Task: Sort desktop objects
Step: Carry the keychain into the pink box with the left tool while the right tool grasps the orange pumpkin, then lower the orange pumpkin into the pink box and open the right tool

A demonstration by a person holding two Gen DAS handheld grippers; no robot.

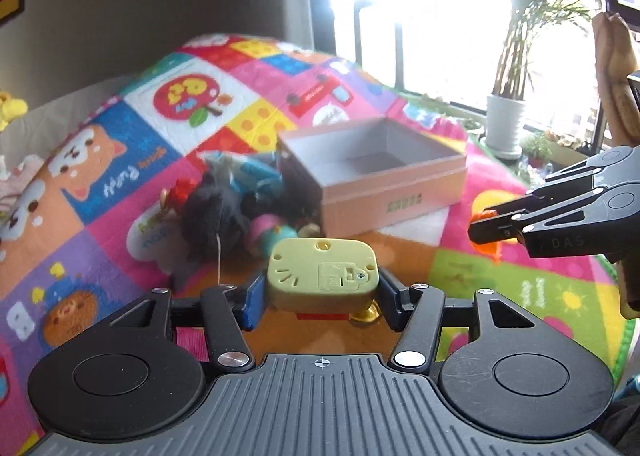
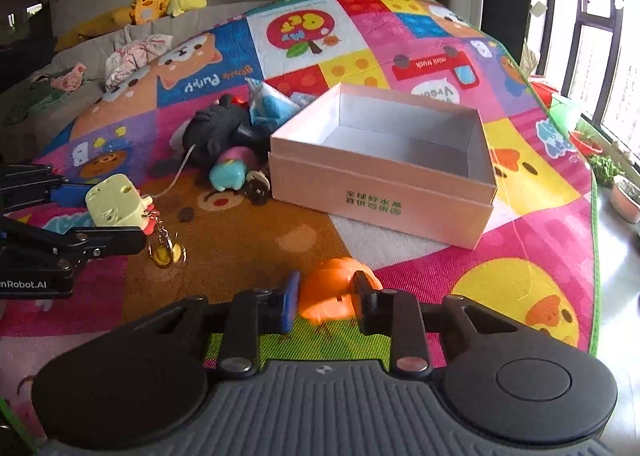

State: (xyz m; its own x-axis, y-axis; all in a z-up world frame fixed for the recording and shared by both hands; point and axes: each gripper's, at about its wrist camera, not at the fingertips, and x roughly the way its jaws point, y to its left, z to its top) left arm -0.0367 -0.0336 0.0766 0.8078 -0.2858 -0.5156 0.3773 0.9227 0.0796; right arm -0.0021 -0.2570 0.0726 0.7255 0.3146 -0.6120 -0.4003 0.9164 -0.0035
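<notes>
My left gripper [image 1: 320,288] is shut on a pale yellow-green keychain toy [image 1: 322,274], held above the mat; it also shows in the right wrist view [image 2: 114,202] with gold rings [image 2: 164,250] hanging below. My right gripper [image 2: 326,300] is shut on an orange toy [image 2: 332,294]; in the left wrist view it [image 1: 474,230] is at the right with the orange toy [image 1: 486,212] at its tips. An open, empty pink box [image 2: 380,180] [image 1: 384,192] stands ahead. A pile of toys [image 2: 232,136] [image 1: 236,204] lies left of the box.
A colourful play mat [image 2: 520,256] covers the surface. Plush toys [image 2: 160,2] and clothes [image 2: 132,54] lie at the far left. Potted plants [image 1: 506,112] stand by the window on the right, past the mat's edge.
</notes>
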